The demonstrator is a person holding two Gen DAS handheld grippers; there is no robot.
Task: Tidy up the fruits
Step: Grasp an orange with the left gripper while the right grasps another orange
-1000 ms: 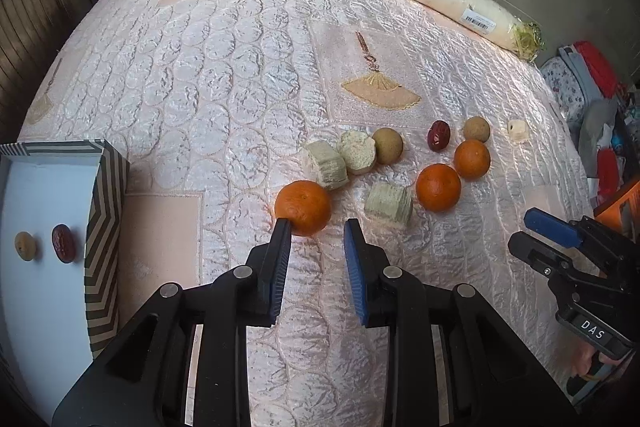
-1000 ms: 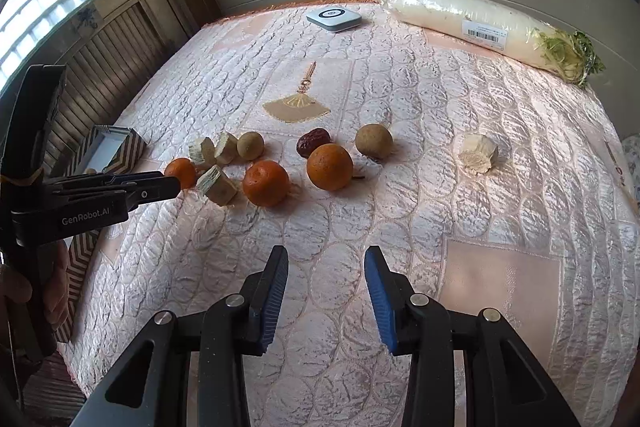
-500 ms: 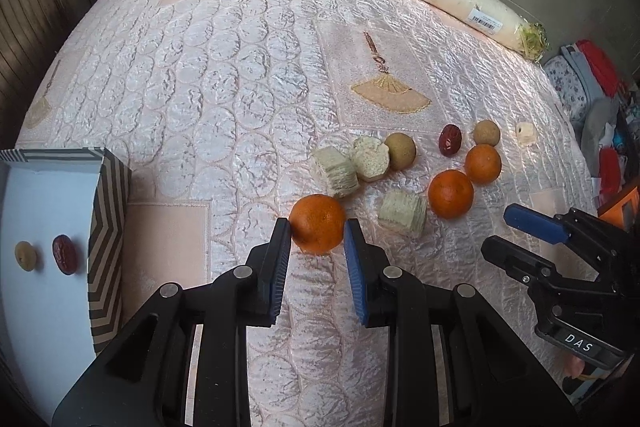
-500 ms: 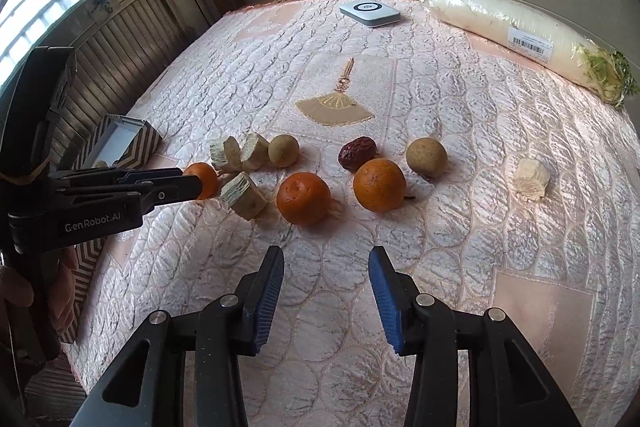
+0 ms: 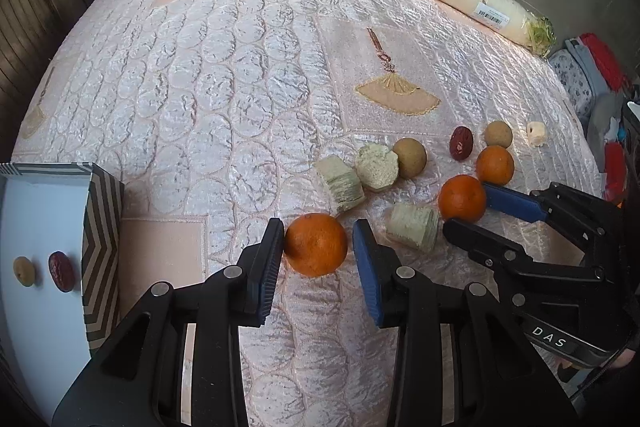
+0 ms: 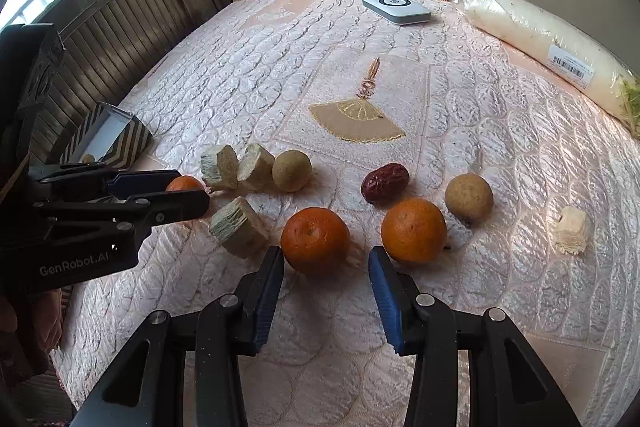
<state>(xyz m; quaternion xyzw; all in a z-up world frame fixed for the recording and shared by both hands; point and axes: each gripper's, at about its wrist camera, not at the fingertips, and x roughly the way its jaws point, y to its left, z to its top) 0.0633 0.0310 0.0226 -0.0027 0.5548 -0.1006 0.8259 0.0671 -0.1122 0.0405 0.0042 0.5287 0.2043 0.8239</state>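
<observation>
My left gripper (image 5: pixel 318 247) is open with a small orange (image 5: pixel 316 243) between its pads; the left pad touches it, the right pad stands a little off. This orange peeks out behind the left gripper in the right wrist view (image 6: pixel 183 183). My right gripper (image 6: pixel 326 269) is open, just short of a second orange (image 6: pixel 315 240), seen also in the left wrist view (image 5: pixel 462 198). A third orange (image 6: pixel 414 230), a red date (image 6: pixel 385 182), two tan round fruits (image 6: pixel 291 170) (image 6: pixel 469 196) and pale cut chunks (image 6: pixel 238 221) lie on the pink quilt.
A striped box (image 5: pixel 102 227) at the left edge holds a date (image 5: pixel 61 271) and a tan fruit (image 5: pixel 24 270). A wrapped white radish (image 6: pixel 540 43) and a white flat device (image 6: pixel 396 9) lie at the far edge. A small pale chunk (image 6: pixel 572 230) sits at the right.
Both grippers have moved forward. The left gripper now straddles the small orange. The right gripper has closed in on the second orange.
</observation>
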